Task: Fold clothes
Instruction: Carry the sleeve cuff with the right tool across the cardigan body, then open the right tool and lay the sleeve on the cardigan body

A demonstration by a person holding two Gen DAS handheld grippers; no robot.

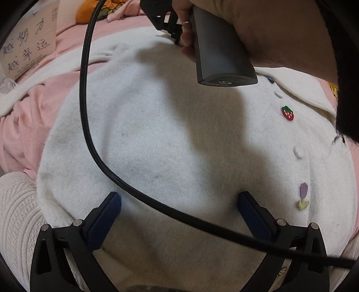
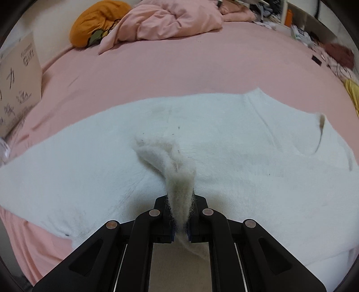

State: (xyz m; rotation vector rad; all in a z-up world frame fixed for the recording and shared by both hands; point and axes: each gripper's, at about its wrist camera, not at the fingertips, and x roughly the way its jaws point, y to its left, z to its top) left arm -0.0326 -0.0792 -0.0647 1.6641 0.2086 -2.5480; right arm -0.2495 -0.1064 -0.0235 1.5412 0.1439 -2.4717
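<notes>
Right gripper (image 2: 180, 215): you are pinching a fold of the white cardigan (image 2: 224, 157), jaws closed on it.
Left gripper (image 1: 179, 213): you are hovering, jaws open (black cable (image 1: 89, 125) crossing).
Cardigan: lying spread on the pink bed (image 2: 179, 67).

Pink-sheeted bed (image 2: 179, 67); rumpled pink duvet (image 2: 170, 20); orange cushion (image 2: 96, 20) behind.

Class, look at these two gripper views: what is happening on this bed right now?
A person is folding a fuzzy white cardigan spread on a pink bedsheet. The right gripper is shut on a pinched ridge of the white fabric. The left gripper hangs open over the garment, holding nothing, with a black cable crossing in front of it. No fold is visible yet.
</notes>
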